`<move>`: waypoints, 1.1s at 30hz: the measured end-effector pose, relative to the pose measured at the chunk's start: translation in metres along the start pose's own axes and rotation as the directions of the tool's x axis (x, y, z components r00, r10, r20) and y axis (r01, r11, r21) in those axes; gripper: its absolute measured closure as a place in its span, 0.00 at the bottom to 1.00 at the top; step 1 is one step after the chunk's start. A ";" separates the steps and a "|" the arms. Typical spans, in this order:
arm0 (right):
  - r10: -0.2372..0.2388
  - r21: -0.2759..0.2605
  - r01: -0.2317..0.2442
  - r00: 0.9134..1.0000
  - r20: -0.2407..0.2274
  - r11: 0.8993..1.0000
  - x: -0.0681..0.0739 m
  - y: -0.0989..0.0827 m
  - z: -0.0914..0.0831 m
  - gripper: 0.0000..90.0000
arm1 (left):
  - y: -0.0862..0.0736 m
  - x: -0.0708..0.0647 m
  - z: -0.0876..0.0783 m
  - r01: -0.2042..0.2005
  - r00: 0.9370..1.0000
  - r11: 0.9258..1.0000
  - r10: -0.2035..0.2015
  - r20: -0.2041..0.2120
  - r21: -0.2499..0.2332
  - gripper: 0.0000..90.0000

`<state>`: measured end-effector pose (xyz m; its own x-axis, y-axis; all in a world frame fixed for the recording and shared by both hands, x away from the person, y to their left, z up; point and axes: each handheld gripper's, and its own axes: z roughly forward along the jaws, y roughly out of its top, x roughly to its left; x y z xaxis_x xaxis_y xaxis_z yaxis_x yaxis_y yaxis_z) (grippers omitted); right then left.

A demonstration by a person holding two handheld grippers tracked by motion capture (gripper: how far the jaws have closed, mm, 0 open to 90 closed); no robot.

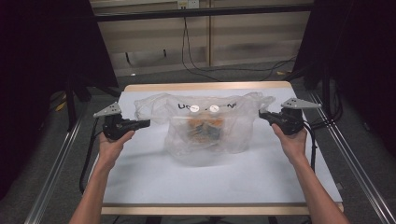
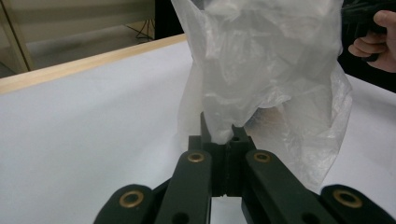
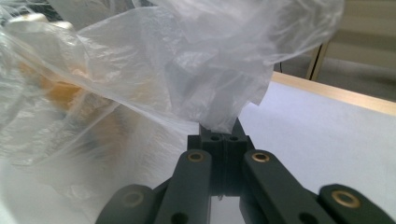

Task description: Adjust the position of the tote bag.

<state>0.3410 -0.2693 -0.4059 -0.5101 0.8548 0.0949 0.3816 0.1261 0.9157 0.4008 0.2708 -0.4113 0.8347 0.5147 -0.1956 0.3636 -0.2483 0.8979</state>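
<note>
A: Where's the bag [image 1: 205,123]?
B: Frame centre, stretched between 2 grippers: left gripper [image 1: 145,123] and right gripper [image 1: 262,115] each clamp an edge.
A: Room?
B: Bare table [image 1: 210,179] below.

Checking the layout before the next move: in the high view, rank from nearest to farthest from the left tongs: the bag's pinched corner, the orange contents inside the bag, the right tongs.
1. Bag's pinched corner, at the left tongs.
2. Orange contents, mid-table inside the bag.
3. Right tongs, across the table at the bag's other corner.
</note>
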 end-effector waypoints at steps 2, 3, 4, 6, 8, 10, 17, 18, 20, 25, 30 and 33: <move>-0.005 0.027 0.005 1.000 0.005 1.000 0.000 -0.004 0.007 1.00 | -0.002 0.001 0.004 0.002 1.000 1.000 -0.002 -0.008 0.011 1.00; -0.008 0.035 0.007 1.000 0.004 0.999 -0.001 -0.005 0.009 1.00 | -0.003 0.002 0.006 0.006 1.000 1.000 -0.006 -0.007 0.016 1.00; -0.004 0.043 0.004 1.000 0.002 0.999 -0.001 -0.007 0.011 1.00 | -0.004 0.004 0.008 0.006 1.000 1.000 -0.006 -0.007 0.020 1.00; 0.000 0.050 0.000 1.000 0.001 0.999 -0.002 -0.009 0.012 1.00 | -0.008 0.006 0.011 0.015 1.000 0.999 -0.014 -0.003 0.032 1.00; 0.002 0.065 -0.002 1.000 -0.009 0.998 -0.004 -0.012 0.015 1.00 | -0.013 0.010 0.013 0.026 1.000 0.999 -0.026 0.000 0.046 1.00; 0.002 0.072 -0.001 1.000 -0.015 0.997 -0.004 -0.013 0.016 1.00 | -0.016 0.012 0.015 0.031 0.999 0.997 -0.030 -0.010 0.065 1.00; 0.003 0.148 -0.002 1.000 -0.008 0.989 -0.008 -0.028 0.027 1.00 | -0.031 0.019 0.023 0.061 0.998 0.990 -0.059 -0.023 0.128 1.00; 0.007 0.151 -0.005 1.000 -0.012 0.989 -0.009 -0.029 0.027 1.00 | -0.033 0.020 0.024 0.067 0.998 0.989 -0.064 -0.024 0.130 1.00; 0.008 0.153 -0.006 1.000 -0.017 0.988 -0.010 -0.031 0.027 1.00 | -0.036 0.021 0.025 0.071 0.997 0.988 -0.068 -0.027 0.136 1.00; 0.014 0.182 -0.010 1.000 -0.021 0.983 -0.009 -0.038 0.031 1.00 | -0.044 0.022 0.032 0.070 0.997 0.977 -0.064 -0.038 0.200 1.00; -0.014 0.238 0.019 1.000 -0.024 0.971 -0.007 -0.046 0.038 1.00 | -0.051 0.024 0.036 0.075 0.997 0.966 -0.064 -0.051 0.246 1.00; -0.031 0.294 0.037 0.999 -0.027 0.955 -0.005 -0.054 0.046 1.00 | -0.056 0.024 0.041 0.064 0.997 0.957 -0.050 -0.054 0.284 1.00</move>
<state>0.3580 -0.2572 -0.4735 -0.5425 0.8365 0.0774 0.5719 0.3002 0.7634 0.4177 0.2639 -0.4819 0.7919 0.5700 -0.2190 0.5183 -0.4377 0.7347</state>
